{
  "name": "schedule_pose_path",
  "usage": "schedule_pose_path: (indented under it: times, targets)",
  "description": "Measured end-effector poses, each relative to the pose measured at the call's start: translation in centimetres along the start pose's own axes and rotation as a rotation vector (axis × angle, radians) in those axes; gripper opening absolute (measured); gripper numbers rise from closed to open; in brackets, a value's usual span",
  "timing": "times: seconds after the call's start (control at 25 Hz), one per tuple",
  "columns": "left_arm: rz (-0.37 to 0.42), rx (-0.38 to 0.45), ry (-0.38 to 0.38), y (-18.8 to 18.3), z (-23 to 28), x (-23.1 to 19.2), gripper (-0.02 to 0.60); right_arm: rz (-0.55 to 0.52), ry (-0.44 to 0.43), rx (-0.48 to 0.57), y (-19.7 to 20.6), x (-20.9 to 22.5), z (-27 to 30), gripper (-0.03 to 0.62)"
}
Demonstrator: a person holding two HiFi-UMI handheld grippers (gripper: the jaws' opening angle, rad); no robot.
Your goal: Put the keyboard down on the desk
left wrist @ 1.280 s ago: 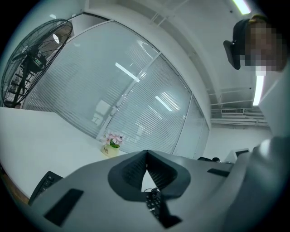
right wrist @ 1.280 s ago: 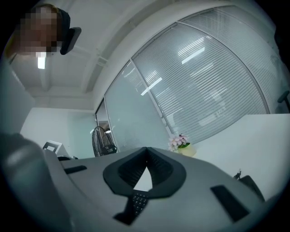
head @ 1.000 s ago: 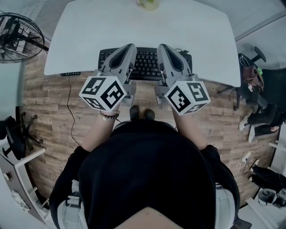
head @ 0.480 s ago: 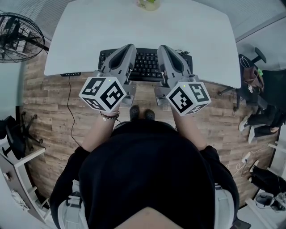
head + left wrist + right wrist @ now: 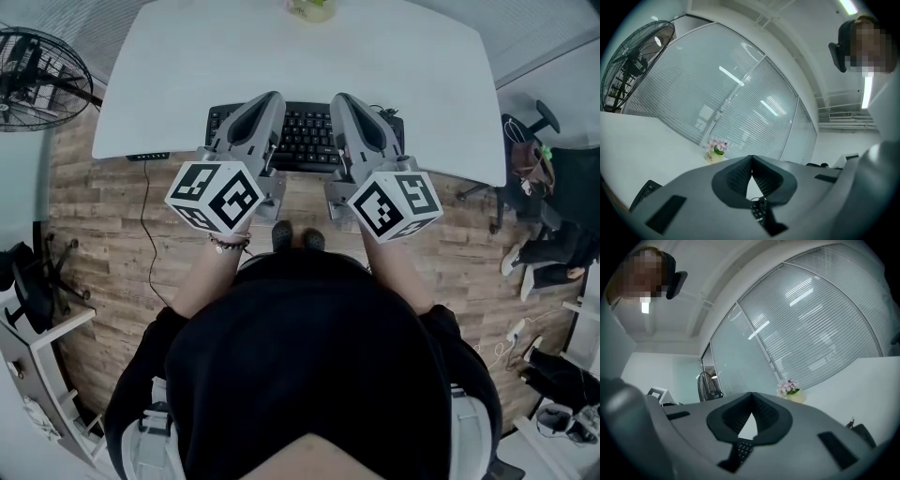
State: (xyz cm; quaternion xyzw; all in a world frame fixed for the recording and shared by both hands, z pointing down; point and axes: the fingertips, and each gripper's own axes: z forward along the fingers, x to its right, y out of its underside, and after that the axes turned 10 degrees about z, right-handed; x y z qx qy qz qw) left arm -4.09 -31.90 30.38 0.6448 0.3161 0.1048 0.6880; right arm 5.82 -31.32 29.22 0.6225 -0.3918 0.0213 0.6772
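Left gripper [image 5: 271, 98], right gripper [image 5: 340, 98], both closed, over keyboard [image 5: 306, 133]

Black flat keyboard [image 5: 305, 131]; plain white smooth desk top [image 5: 187, 66]. The matte grey plastic left gripper [image 5: 270, 99] and right gripper [image 5: 339, 99] carry marker cubes [image 5: 216, 194] patterned in black-and-white squares. At nine o'clock, brown wood-grain plank floor [image 5: 94, 244].

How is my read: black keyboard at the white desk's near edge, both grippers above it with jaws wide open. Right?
Not quite. The jaws are shut, not open: the left gripper and right gripper each have tips meeting with nothing between, as their own gripper views show. The keyboard and desk are as you said.
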Motion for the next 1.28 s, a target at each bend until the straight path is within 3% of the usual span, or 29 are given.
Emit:
schedule_pose_path:
  times: [1.28]
  targets:
    - [0.011,0.007,0.006,-0.50,0.76,-0.04,0.012,0.005,-0.035,-0.005,-0.38,-0.31,0.82,0.005]
